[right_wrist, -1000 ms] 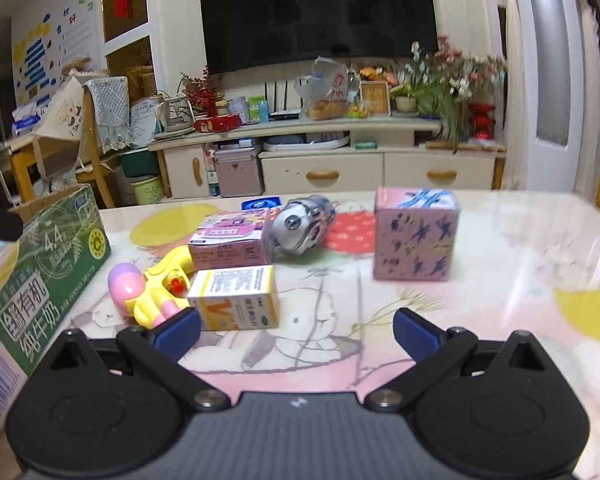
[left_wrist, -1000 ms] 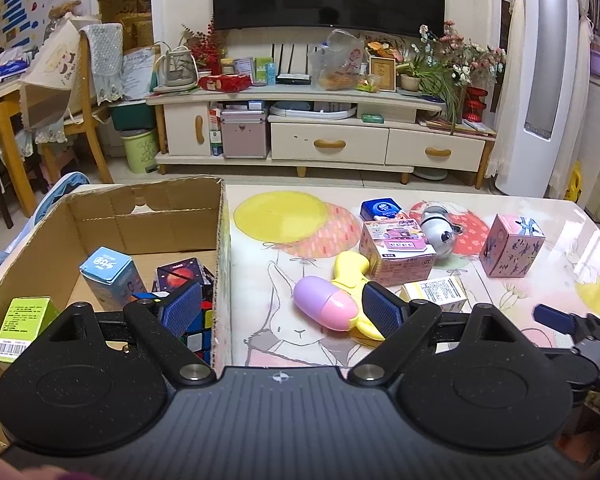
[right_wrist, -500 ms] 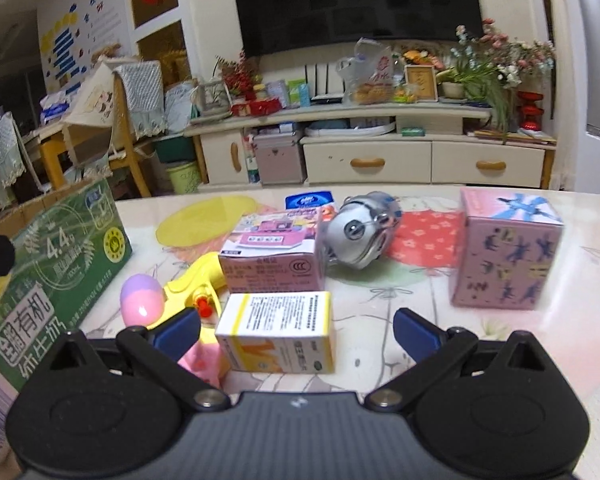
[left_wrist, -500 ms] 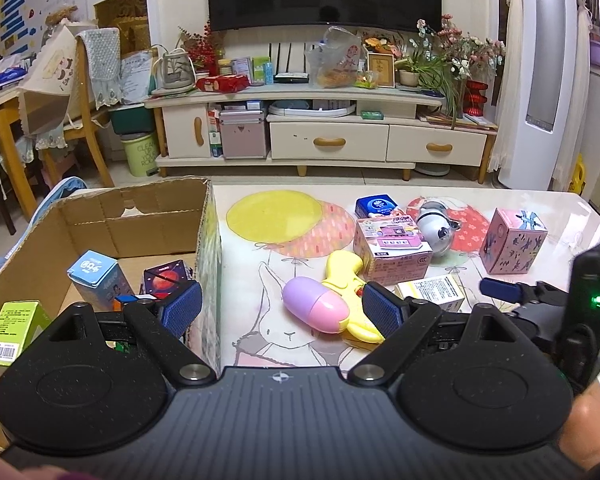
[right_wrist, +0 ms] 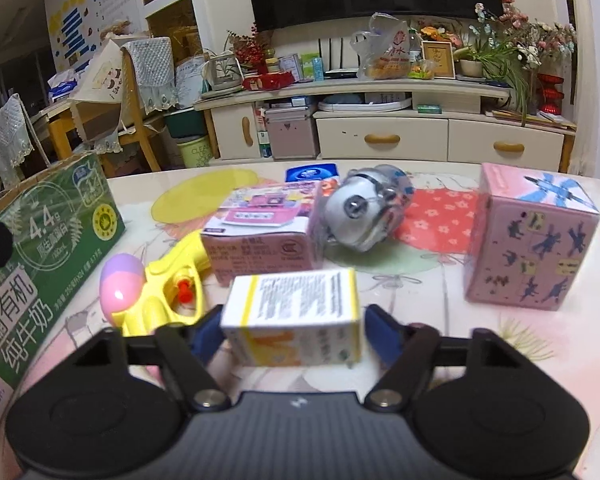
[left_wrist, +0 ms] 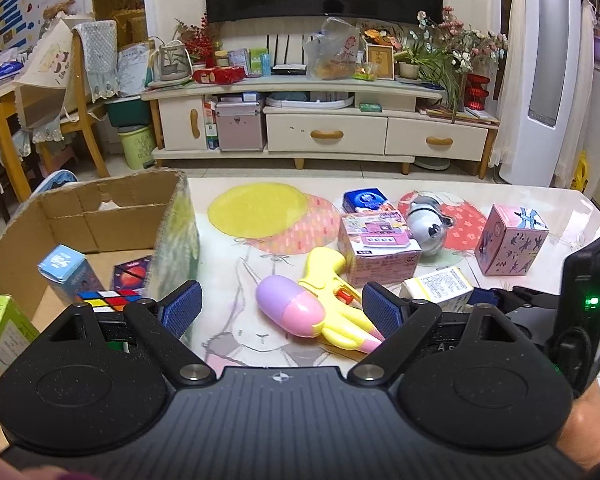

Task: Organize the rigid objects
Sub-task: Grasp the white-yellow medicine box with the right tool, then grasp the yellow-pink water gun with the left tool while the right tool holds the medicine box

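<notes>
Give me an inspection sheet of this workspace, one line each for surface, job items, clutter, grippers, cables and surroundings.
Surface: table with a printed pastel cover.
Job's things: white and yellow carton between the right gripper fingers; water pistol, pink toy box, silver round toy, pink cube box and blue packet on the table; cardboard box holding a puzzle cube and small cartons.
Clutter: nothing seen.
Grippers: left gripper open over the water pistol; right closing around the carton.
Cables: nothing seen.
Surroundings: TV cabinet, chairs, plants.
</notes>
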{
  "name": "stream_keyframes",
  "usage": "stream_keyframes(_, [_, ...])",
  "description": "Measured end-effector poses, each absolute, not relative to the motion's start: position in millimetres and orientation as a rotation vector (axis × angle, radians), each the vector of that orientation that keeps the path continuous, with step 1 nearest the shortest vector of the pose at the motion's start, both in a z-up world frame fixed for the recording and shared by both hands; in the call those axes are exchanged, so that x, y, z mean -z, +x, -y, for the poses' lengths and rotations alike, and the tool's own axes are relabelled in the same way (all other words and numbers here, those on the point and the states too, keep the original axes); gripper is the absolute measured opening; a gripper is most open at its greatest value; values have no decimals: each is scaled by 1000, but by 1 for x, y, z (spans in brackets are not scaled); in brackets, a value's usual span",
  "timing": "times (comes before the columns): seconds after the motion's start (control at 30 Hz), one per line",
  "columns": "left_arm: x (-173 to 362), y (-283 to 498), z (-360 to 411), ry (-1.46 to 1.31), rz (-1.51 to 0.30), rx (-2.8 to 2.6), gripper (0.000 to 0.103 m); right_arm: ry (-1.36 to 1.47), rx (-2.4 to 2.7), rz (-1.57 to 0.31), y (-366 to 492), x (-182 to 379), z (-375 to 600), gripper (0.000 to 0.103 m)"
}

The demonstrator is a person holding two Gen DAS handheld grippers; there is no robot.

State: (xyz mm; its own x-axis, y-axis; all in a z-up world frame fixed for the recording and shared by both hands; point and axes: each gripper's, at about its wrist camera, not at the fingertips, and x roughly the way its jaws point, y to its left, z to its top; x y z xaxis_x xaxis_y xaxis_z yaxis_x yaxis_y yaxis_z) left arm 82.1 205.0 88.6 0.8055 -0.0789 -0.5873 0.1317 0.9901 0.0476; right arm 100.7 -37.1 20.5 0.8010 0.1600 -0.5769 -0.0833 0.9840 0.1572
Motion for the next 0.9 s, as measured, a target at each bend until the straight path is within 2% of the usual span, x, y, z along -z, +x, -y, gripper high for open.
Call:
stream_keyframes(0.53, [-37,124,-164,-42,-766,60,103,92,-137,-606,74,-22,63,68])
stream_keyframes(0.9, [-18,143,-159,-77,-780,-3,103,96,-168,-591,69,-23,72,70])
